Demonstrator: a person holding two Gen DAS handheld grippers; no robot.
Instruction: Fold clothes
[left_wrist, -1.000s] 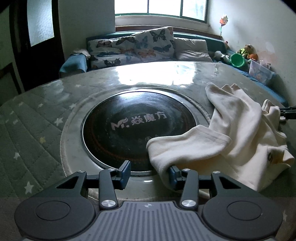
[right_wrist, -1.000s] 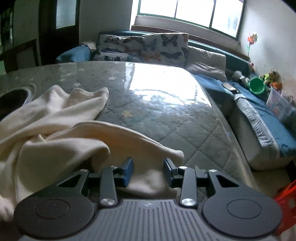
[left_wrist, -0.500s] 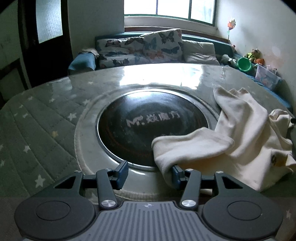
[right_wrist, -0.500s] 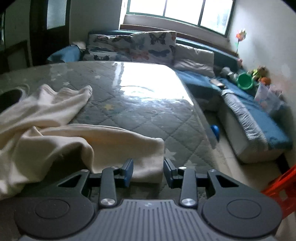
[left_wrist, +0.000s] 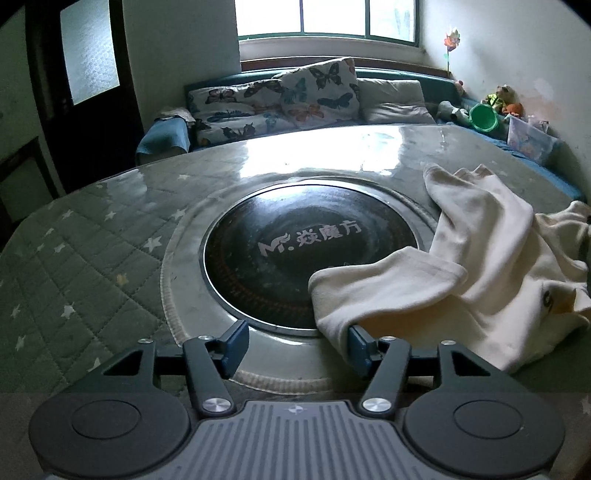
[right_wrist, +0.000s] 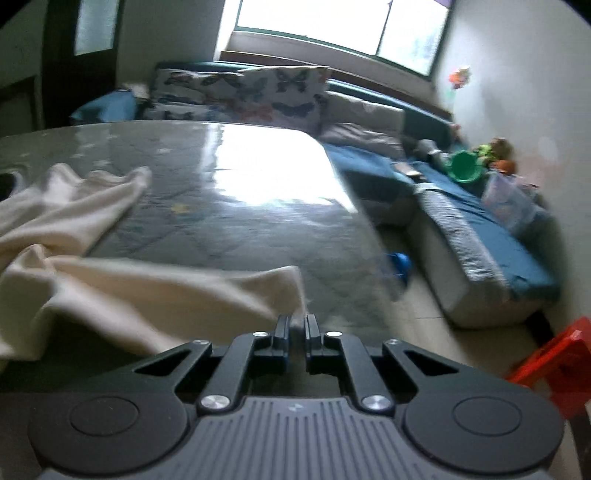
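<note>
Folding barely begun: the garment (left_wrist: 491, 266) lies crumpled and unflattened on the right half of the tabletop (left_wrist: 92, 258), no crease or fold made yet as far as either view shows. Right tool (right_wrist: 295, 325) has just been closing and is now clenched on a corner of the garment's near hem, cloth visibly nipped between the pads. Left tool (left_wrist: 295, 345) has just been opening and stands released; the cuff end of one limb of the garment lies against its right finger (left_wrist: 360, 347), not pinched (the left finger is over bare surface). Judged remaining: grasp with the left, spread flat, then all folds. Materials: garment is cream, thick, soft knit, fleecy-looking, with rounded tubular limbs and a small dark mark near its right edge. Tabletop is a quilted grey-green cover with pale stars under a glossy clear sheet that throws window glare; set in its centre, a round black glass hob (left_wrist: 295, 254) with a metal rim and white lettering.
</note>
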